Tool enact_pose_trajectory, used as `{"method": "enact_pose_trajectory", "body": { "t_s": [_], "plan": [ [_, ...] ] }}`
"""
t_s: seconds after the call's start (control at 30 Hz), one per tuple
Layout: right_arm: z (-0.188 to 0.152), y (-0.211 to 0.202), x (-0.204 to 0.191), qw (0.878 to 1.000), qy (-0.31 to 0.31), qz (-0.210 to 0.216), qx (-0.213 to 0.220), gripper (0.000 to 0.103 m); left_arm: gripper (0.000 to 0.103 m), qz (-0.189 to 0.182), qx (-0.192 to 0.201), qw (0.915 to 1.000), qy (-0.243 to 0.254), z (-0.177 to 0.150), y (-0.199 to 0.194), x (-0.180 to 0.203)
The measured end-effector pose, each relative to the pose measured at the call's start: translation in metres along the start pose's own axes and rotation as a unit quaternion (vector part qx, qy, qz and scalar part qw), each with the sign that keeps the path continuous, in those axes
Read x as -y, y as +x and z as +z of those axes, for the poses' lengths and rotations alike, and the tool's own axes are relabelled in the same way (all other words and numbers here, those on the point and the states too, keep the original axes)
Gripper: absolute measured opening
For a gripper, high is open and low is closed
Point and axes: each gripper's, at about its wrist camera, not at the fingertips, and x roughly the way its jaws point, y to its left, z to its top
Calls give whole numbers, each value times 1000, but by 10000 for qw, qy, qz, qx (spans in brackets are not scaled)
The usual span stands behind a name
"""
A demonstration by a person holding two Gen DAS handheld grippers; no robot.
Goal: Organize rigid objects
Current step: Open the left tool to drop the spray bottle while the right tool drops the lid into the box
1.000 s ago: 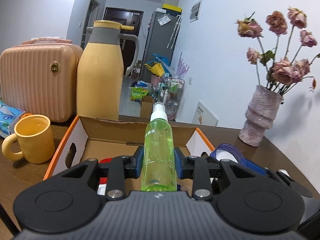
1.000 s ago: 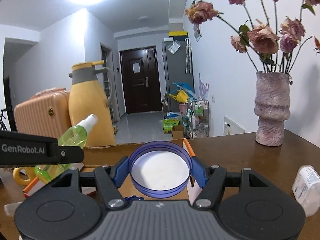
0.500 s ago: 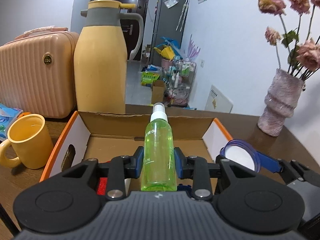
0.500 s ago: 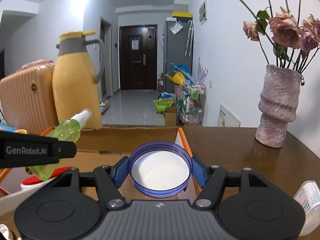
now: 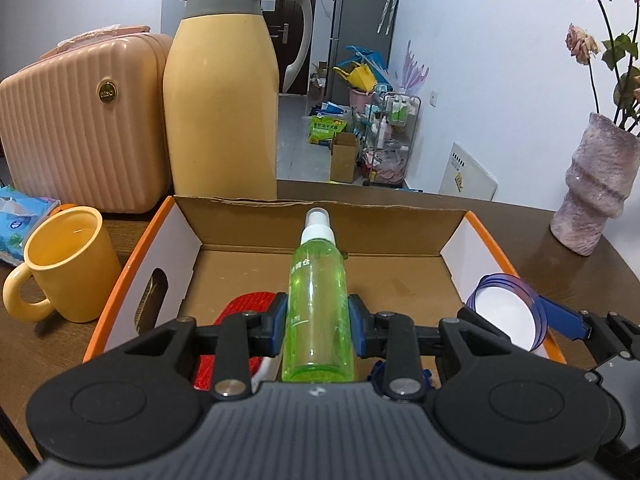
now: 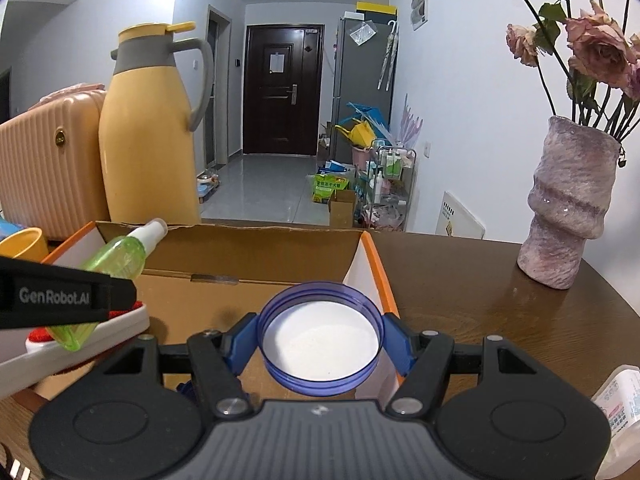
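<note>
My left gripper (image 5: 317,318) is shut on a green spray bottle (image 5: 318,292) with a white nozzle, held over the open cardboard box (image 5: 320,220) with orange edges. The bottle (image 6: 116,258) also shows at the left of the right wrist view. My right gripper (image 6: 320,344) is shut on a round blue lid (image 6: 320,350) with a white inside, above the box's right wall (image 6: 370,264). The lid (image 5: 506,310) appears at the right in the left wrist view. A red and white object (image 5: 244,308) lies in the box under the bottle.
A yellow jug (image 5: 224,92), a pink case (image 5: 80,120) and a yellow mug (image 5: 64,264) stand behind and left of the box. A pink vase (image 6: 568,204) with dried roses stands on the brown table at the right. A white bottle (image 6: 620,404) lies at the right edge.
Both grippers have moved forward and tipped down toward the box, each keeping its hold. The box floor and the red object now show more fully.
</note>
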Motion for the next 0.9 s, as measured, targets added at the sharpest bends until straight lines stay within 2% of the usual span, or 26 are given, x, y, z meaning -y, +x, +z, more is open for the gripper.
{"method": "enact_pose_trajectory", "body": {
  "t_s": [0.33, 0.4, 0.47, 0.53, 0.6, 0.67, 0.73, 0.9],
  "plan": [
    [-2, 6, 2, 9999, 13, 92, -116, 66, 32, 82, -67, 9999, 17, -2, 7, 2],
    [-2, 7, 1, 9998, -5, 121, -143, 72, 34, 42, -81, 9999, 42, -2, 7, 2],
    [-2, 5, 1, 9999, -26, 98, -104, 80, 49, 18, -10, 10000, 61, -2, 5, 2],
    [-2, 3, 1, 9999, -17, 131, -69, 85, 73, -43, 100, 9999, 17, -1, -1, 0],
    [-2, 1, 1, 9999, -11, 135, -47, 97, 80, -59, 215, 9997, -49, 0, -7, -2],
    [-2, 0, 0, 9999, -32, 140, -43, 102, 87, 29, 350, 9994, -47, 1, -13, -3],
    [-1, -2, -1, 9999, -22, 156, -24, 103, 97, 24, 453, 9990, -36, 2, -18, -3],
    [0, -7, -1, 9998, 7, 168, 57, 103, 103, 99, 643, 9979, -16, 3, -27, -4]
  ]
}}
